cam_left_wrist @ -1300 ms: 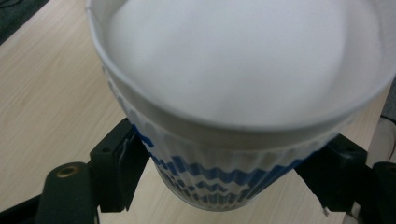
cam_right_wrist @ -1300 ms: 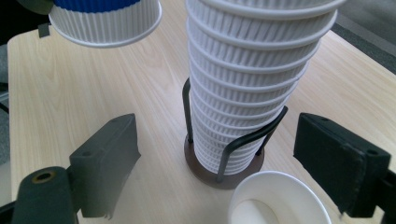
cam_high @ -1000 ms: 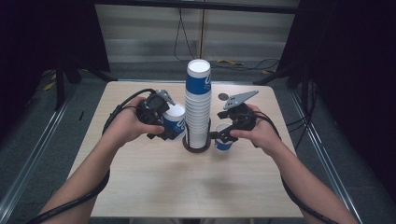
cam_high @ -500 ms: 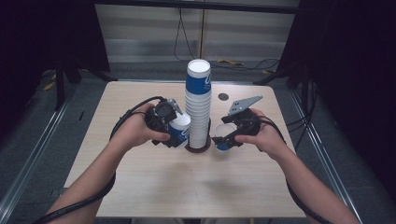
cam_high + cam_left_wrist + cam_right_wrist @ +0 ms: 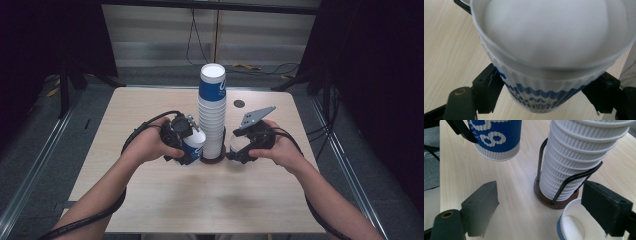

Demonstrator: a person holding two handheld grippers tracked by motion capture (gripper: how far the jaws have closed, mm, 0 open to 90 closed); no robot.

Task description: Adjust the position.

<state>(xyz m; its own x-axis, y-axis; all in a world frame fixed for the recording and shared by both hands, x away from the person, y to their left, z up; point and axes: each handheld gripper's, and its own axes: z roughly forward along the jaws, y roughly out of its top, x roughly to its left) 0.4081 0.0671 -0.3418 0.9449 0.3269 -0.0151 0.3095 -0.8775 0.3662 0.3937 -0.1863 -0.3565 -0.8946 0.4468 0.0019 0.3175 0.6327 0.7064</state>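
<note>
A tall stack of white ribbed paper cups (image 5: 212, 117) with a blue-printed cup on top stands in a black wire holder (image 5: 570, 178) on a dark round base, mid-table. My left gripper (image 5: 189, 149) is shut on a blue-and-white ribbed cup (image 5: 549, 75), its pads pressing the cup's lower sides just left of the stack. That held cup (image 5: 496, 137) hangs clear of the tabletop. My right gripper (image 5: 544, 207) is open to the right of the stack. A second cup (image 5: 571, 226) stands upright on the table beside its right jaw, untouched.
The wooden table (image 5: 150, 200) has bare surface in front and on both sides. A small dark disc (image 5: 239, 103) lies behind the stack. Cables trail from both grippers. Dark floor and metal rails surround the table.
The left hand has carried its cup lower and nearer the table's front edge, staying close to the stack. The right hand has barely shifted.
</note>
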